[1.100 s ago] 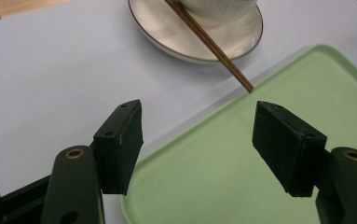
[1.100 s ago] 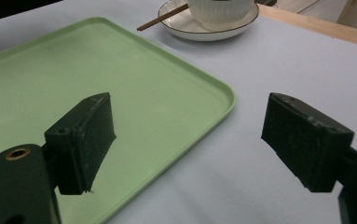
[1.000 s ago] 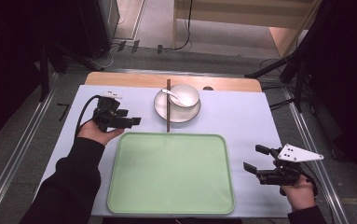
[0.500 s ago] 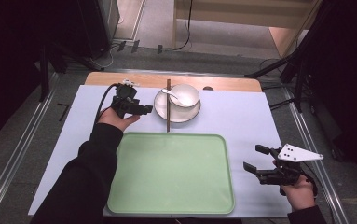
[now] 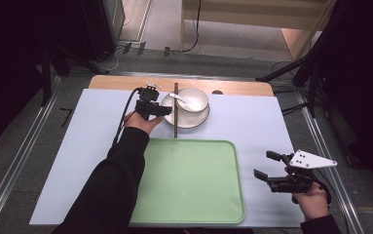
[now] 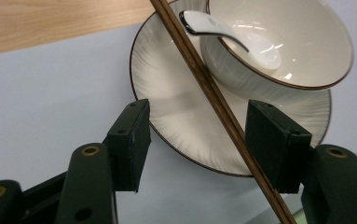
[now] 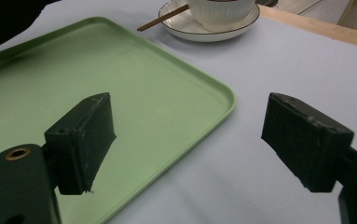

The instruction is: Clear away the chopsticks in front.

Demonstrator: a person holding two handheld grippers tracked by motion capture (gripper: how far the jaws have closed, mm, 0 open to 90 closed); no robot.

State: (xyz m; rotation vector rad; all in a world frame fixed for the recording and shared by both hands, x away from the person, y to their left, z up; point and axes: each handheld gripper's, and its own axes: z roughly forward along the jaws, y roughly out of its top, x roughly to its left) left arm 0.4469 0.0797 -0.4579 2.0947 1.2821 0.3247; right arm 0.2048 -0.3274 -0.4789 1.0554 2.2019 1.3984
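Left tongs [image 6: 197, 140] just closing, not yet gripping, around the chopsticks [image 6: 213, 93], seemingly untouched; right tongs [image 7: 188, 144] released

Probably a recording lab; dark stands [image 5: 315, 63], floor cables [image 5: 194, 46], a papered table [image 5: 252, 126].

Counter [image 5: 125, 84], wooden top, overlaid by pale blue sheet [image 5: 86, 146] bearing: one green tray [image 5: 194, 195] at near centre; one white plate [image 5: 190, 120] toward the far edge carrying a bowl [image 5: 194, 99], brown chopsticks [image 5: 175, 114] laid across its left rim.
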